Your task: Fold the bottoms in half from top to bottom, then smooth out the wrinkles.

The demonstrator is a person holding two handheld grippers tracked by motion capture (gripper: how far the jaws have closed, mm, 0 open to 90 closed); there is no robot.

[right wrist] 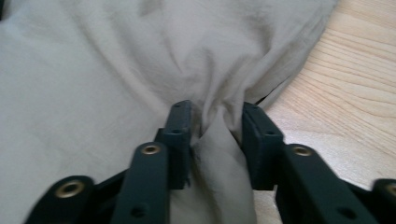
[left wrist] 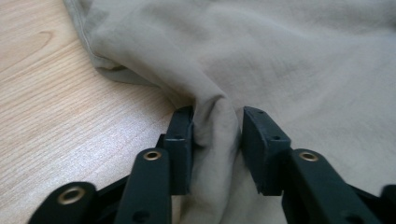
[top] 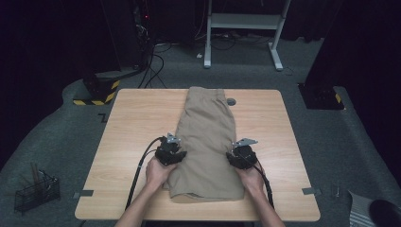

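Two hand-held grippers, left (top: 171, 150) and right (top: 241, 154), pinch the khaki shorts (top: 206, 137), lying lengthwise, waistband far.

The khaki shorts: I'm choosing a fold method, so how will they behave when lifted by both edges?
Probably floppy: the khaki shorts bunch into ridges between both grippers' jaws. The middle would likely sag. Probably light, since thin fabric creases easily.

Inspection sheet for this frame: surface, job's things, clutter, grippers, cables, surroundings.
Surface: wooden table, bare around the garment.
Job's things: khaki shorts lying flat along the middle.
Clutter: small dark round thing beside the shorts.
Grippers: left gripper and right gripper each have a bunched fold of fabric between the jaws, at opposite side edges.
Cables: black cable trailing off the near edge.
Surroundings: wire basket on carpet, white frame behind.
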